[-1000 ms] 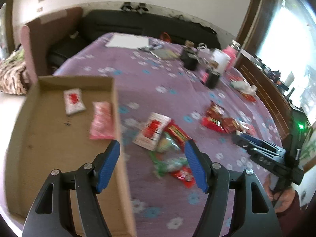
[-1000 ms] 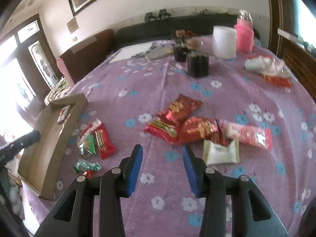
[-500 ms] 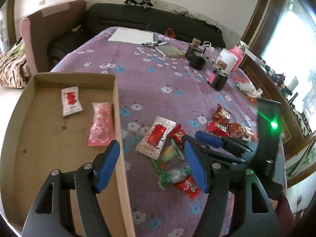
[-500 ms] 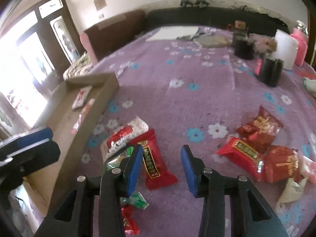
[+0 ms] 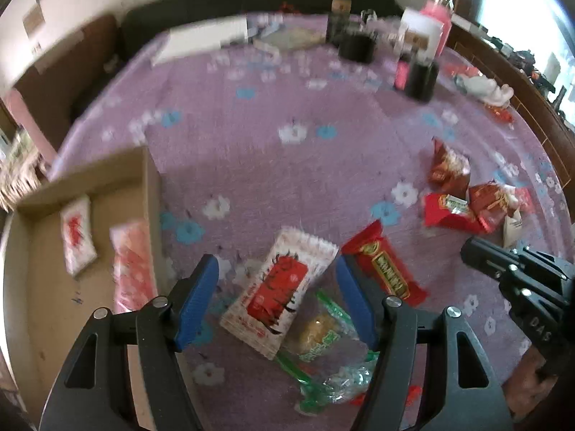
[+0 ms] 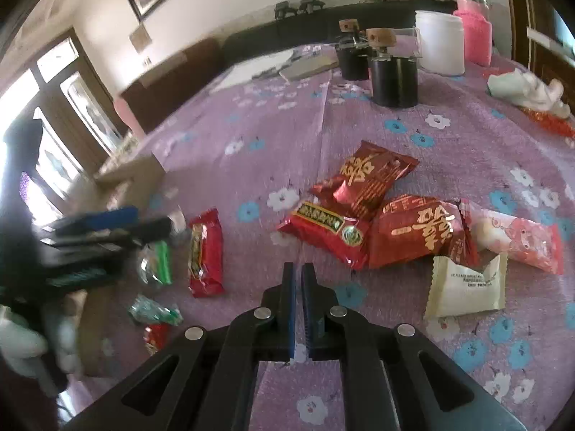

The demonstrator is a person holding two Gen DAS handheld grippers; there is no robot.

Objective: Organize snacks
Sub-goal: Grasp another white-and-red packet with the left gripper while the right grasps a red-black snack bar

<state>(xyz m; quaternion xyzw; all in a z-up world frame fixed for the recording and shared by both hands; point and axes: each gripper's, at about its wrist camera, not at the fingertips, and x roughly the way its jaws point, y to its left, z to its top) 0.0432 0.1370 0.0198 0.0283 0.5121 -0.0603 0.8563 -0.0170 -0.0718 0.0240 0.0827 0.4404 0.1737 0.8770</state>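
My left gripper is open, its blue pads straddling a white snack packet with a red print on the purple flowered cloth. A green clear-wrapped sweet and a red bar packet lie beside it. The cardboard tray at the left holds a white packet and a pink packet. My right gripper is shut and empty above the cloth, just short of a pile of red packets, a cream packet and a pink packet.
Two black canisters, a white jug, a pink bottle, papers and a crumpled white bag stand at the table's far side. A dark sofa runs behind. The right gripper body shows in the left wrist view.
My left gripper has dropped forward so its pads now straddle the white and red packet. My right gripper has closed and swung back toward the pile of red packets.
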